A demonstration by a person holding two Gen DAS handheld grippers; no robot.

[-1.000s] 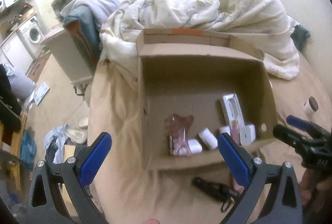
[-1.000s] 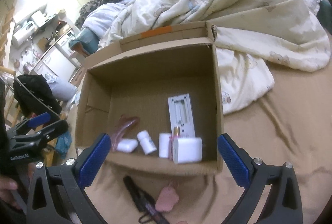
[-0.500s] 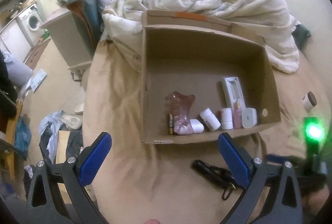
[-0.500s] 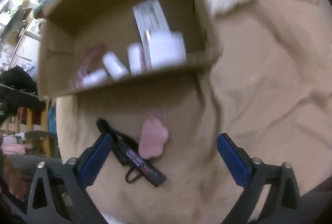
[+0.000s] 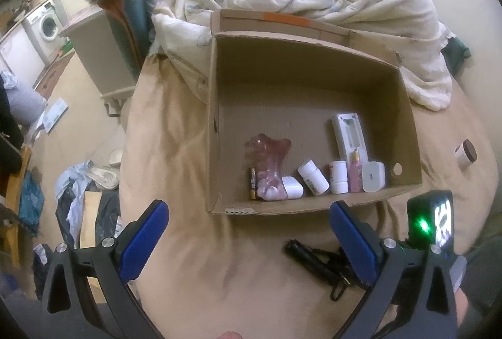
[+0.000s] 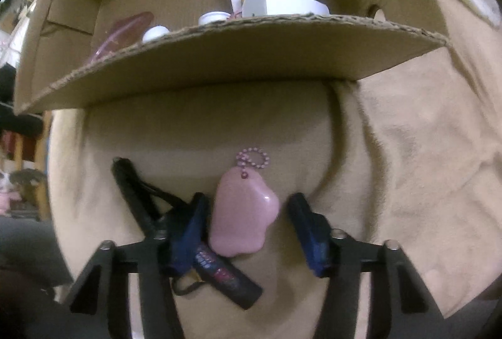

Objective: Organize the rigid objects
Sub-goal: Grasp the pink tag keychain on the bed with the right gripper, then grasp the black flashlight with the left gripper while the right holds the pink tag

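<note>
The pink paw-shaped keychain (image 6: 243, 213) lies on the tan bedsheet (image 6: 408, 150) just in front of the cardboard box (image 6: 238, 56), its bead chain (image 6: 252, 158) toward the box. The right tool (image 6: 248, 213) straddles it with its jaws closing; the left blue pad is at the keychain's edge, the right pad still apart from it, so nothing is gripped. A black pen-like object with a strap (image 6: 219, 270) lies touching the keychain on its left, partly under the left pad. The left tool (image 5: 248, 238) hovers wide open and empty over the bedsheet (image 5: 175, 157) before the box (image 5: 216, 119), which holds a remote (image 5: 348, 135), 2 white bottles, a pink bottle (image 5: 354, 172), a white charger (image 5: 373, 176), a battery (image 5: 252, 187) and a clear pink item (image 5: 268, 163). A small jar (image 5: 466, 154) sits right of the box.
</note>
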